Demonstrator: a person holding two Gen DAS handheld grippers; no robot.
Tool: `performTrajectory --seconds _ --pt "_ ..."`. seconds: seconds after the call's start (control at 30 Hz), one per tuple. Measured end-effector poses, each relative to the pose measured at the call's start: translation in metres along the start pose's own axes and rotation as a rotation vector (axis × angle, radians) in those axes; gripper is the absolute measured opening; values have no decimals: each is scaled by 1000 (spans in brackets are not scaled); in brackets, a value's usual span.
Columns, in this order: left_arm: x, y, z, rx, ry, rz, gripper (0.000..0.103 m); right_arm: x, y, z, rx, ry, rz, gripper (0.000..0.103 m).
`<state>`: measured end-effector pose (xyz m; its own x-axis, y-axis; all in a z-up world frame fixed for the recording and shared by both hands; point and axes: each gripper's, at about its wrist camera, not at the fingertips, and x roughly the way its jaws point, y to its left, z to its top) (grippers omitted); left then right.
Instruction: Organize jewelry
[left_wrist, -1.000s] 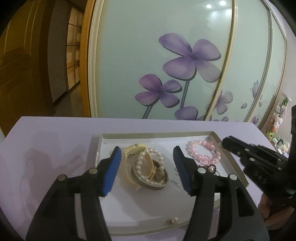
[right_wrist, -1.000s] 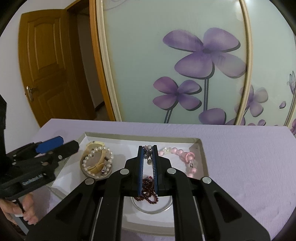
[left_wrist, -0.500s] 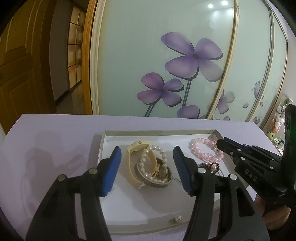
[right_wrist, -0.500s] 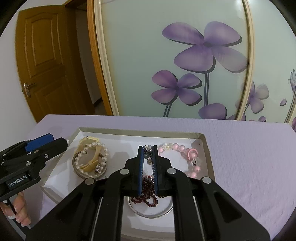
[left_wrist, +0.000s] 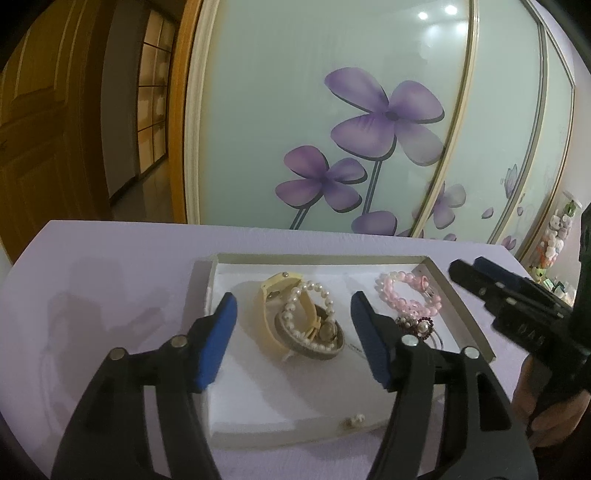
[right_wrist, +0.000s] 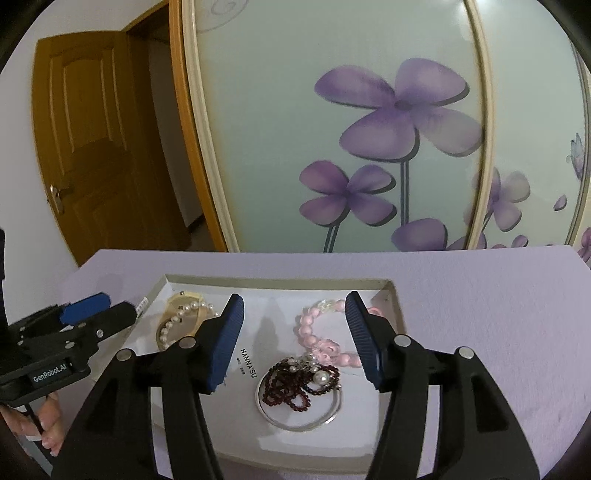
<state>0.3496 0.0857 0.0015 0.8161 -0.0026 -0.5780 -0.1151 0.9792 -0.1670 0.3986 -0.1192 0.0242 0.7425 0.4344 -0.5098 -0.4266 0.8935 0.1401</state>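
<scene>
Two blue-padded fingers of the left gripper are spreading over the cream watch tangled with white pearls in the shallow white tray; nothing gripped. The right gripper is opening too, empty above the dark red bead strand; lift clear without snagging it.

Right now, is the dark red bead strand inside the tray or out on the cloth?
Inside. The dark red bead strand lies heaped within a silver bangle on the tray floor, nothing gripping it.
</scene>
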Motion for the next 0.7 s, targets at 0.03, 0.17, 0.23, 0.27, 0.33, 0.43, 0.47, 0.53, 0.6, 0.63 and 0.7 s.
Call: performTrajectory --seconds 0.03,0.17,0.23,0.27,0.33,0.43,0.47,0.53,0.6,0.63,0.7 --pt "-4 1 -2 -5 -3 -3 67 -5 -1 0 6 -7 -2 68" --pt "-27 4 -11 -10 -35 3 77 -24 -4 0 10 -34 -8 87" --pt "-41 5 -16 -4 -63 19 85 -36 -2 -2 0 -55 -13 98" --pt "-50 5 -20 -1 -78 22 91 -42 -1 -4 -6 -65 -18 100" --pt "-64 7 -27 2 -103 29 97 -54 5 -9 -27 -89 -36 102" --pt "-82 6 -38 -1 -128 23 101 -69 17 -19 -81 -118 -87 102" --pt "-85 4 -41 -2 -131 20 101 -73 19 -22 -92 -127 -108 102" --pt "-91 1 -48 -1 -128 17 101 -84 28 -33 -116 -166 -165 102" --pt "-94 -4 -55 7 -121 21 101 -91 32 -40 -125 -158 -154 102" --pt "-98 -4 -57 11 -121 21 101 -94 34 -45 -124 -146 -137 102" --pt "-103 -6 -63 21 -128 21 101 -97 34 -51 -114 -124 -114 102"
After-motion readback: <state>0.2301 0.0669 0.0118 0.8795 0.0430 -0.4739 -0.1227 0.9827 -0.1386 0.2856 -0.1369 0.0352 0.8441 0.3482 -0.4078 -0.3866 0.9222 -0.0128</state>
